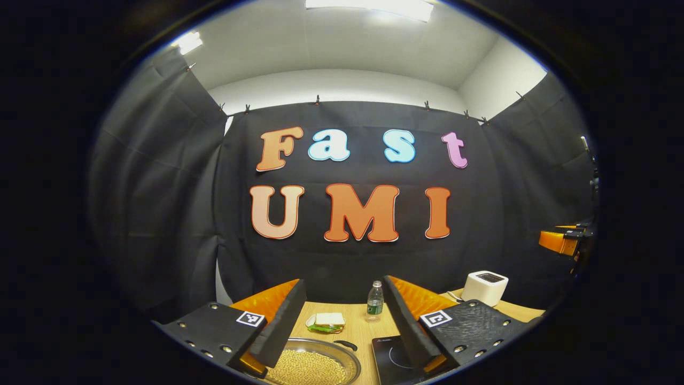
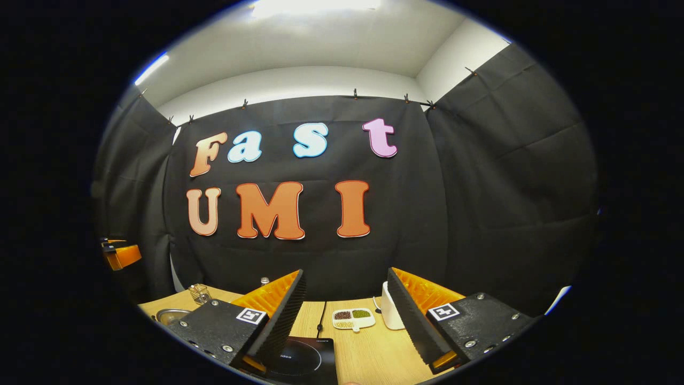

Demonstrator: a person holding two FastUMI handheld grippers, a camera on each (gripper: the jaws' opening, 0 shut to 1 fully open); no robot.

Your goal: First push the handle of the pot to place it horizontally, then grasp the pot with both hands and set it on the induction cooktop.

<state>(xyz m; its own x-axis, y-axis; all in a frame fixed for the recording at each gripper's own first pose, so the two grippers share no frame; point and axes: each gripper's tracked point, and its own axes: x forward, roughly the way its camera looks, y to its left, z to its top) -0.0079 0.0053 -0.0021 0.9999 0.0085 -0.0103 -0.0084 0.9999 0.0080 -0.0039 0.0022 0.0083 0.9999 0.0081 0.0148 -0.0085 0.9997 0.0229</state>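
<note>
Both jaws stand wide apart and hold nothing: the left gripper (image 1: 339, 321) hangs above the counter (image 1: 355, 321) at the bottom of its view, the right gripper (image 2: 344, 315) likewise in its own, each raised well clear of the wood, seemingly before any approach to the pot.

The counter is pale wood grain. On it, at the lower centre of the left gripper view, sits the pot (image 1: 312, 363), a round shallow metal pan filled with small tan grains; its dark handle (image 1: 346, 345) curves off the rim's far right side, angled rather than level, so the push looks not yet done. Just right of the pot lies the induction cooktop (image 1: 393, 358), a flat glossy black slab with a ring marked on it, placed close, probably to keep the carry short.

Farther back stand a white boxy toaster (image 1: 484, 287), a sandwich on a plate (image 1: 326, 323), and a clear plastic bottle (image 1: 375, 301). A small divided dish (image 2: 352, 317) of beans lies at the lower centre of the right gripper view.
</note>
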